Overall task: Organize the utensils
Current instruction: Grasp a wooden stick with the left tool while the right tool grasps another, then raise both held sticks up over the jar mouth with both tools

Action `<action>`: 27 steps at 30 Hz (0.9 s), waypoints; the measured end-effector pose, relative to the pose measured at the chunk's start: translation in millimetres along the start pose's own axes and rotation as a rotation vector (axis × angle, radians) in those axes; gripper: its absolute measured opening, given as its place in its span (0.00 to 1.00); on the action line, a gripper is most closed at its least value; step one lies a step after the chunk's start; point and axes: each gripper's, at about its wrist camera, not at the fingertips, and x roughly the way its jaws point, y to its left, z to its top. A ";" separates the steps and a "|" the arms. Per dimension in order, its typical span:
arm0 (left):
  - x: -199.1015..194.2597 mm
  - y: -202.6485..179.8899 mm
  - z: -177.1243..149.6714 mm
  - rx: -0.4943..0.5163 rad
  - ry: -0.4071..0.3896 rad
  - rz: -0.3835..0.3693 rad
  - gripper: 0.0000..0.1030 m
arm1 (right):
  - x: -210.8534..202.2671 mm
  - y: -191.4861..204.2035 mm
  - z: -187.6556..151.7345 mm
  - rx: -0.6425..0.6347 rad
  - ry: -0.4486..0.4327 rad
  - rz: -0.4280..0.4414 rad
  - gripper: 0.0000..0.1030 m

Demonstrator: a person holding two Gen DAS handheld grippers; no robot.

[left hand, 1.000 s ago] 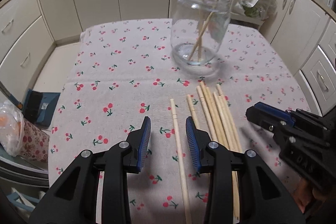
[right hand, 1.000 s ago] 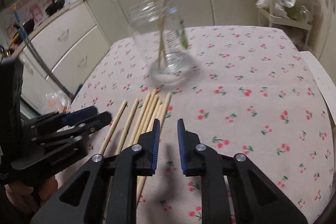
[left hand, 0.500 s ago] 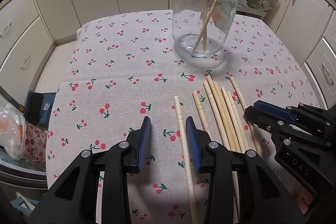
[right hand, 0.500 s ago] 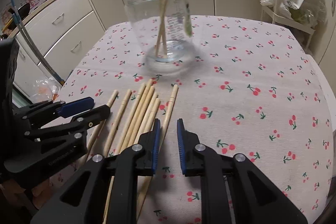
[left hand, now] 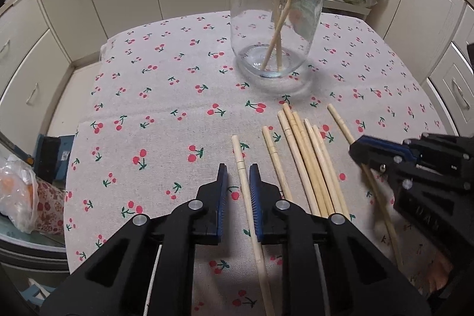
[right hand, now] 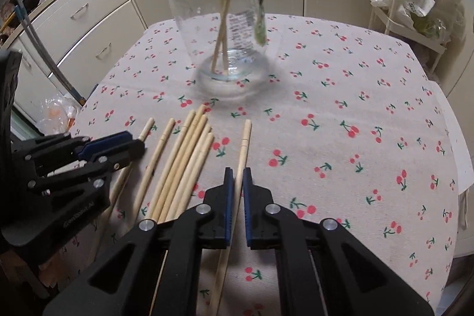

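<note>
A clear glass jar (left hand: 277, 19) (right hand: 219, 19) stands on the cherry-print tablecloth (left hand: 163, 108) with two wooden chopsticks leaning inside. Several loose chopsticks (left hand: 305, 156) (right hand: 189, 156) lie in a row in front of it. My left gripper (left hand: 238, 168) straddles the leftmost chopstick (left hand: 237, 150). Its jaws are closing, and a gap still shows beside the left pad. My right gripper (right hand: 237, 170) is shut on the rightmost chopstick (right hand: 245, 135), which lies on the cloth. Each gripper also shows in the other's view, the right gripper (left hand: 355, 150) and the left gripper (right hand: 139, 145).
Cream cabinets ring the table on all sides. A plastic bag (left hand: 17, 194) with orange contents sits below the table's left edge. A white wire rack (right hand: 414, 5) with bags stands at the back right. Bare cloth (right hand: 340, 138) spreads right of the chopsticks.
Both pairs of jaws have narrowed around their chopsticks, the right one down onto its stick. Both grippers have tipped a little; the jar looks larger and nearer.
</note>
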 end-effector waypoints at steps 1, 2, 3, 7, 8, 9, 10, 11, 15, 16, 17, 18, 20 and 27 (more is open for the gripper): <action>0.0 -0.1 1.2 -0.004 0.006 0.000 0.15 | 0.8 0.0 1.1 -0.002 0.001 -0.002 0.08; 0.3 -0.3 2.4 -0.007 0.010 -0.001 0.19 | 2.3 0.7 3.4 -0.006 0.002 -0.006 0.08; 1.7 -0.6 3.4 -0.011 0.013 -0.001 0.22 | 3.8 1.6 5.5 -0.011 0.002 -0.009 0.08; 4.8 -8.7 6.0 0.012 0.018 0.029 0.30 | 6.2 8.0 7.2 -0.067 0.001 -0.035 0.08; 4.7 -10.6 6.1 0.018 0.015 0.035 0.27 | 6.3 8.8 6.6 -0.080 0.000 -0.039 0.08; 5.1 -10.9 6.1 0.021 0.016 0.027 0.23 | 6.2 8.8 6.5 -0.083 0.001 -0.039 0.08; 4.7 -12.0 6.2 0.026 0.017 0.014 0.09 | 5.6 6.7 6.5 -0.075 0.003 -0.029 0.07; 4.2 -13.9 5.9 0.035 0.018 0.013 0.05 | 4.9 4.3 6.4 -0.059 0.007 -0.017 0.07; -6.3 -11.9 4.3 0.021 -0.008 0.003 0.05 | -5.1 -19.6 5.1 0.094 -0.002 0.101 0.06; -12.4 -10.0 5.1 0.013 -0.028 0.000 0.05 | -11.5 -26.5 4.4 0.138 -0.028 0.138 0.06; -22.8 -5.7 7.3 -0.007 -0.062 -0.009 0.05 | -18.4 -32.7 4.3 0.179 -0.060 0.173 0.06; -30.3 -2.4 9.2 -0.023 -0.089 -0.020 0.05 | -23.9 -36.6 4.5 0.202 -0.087 0.190 0.06; -50.0 5.4 15.8 -0.059 -0.163 -0.048 0.05 | -43.5 -43.9 8.0 0.248 -0.183 0.223 0.06; -127.1 28.7 53.8 -0.178 -0.514 -0.141 0.05 | -112.3 -42.7 43.4 0.307 -0.564 0.251 0.06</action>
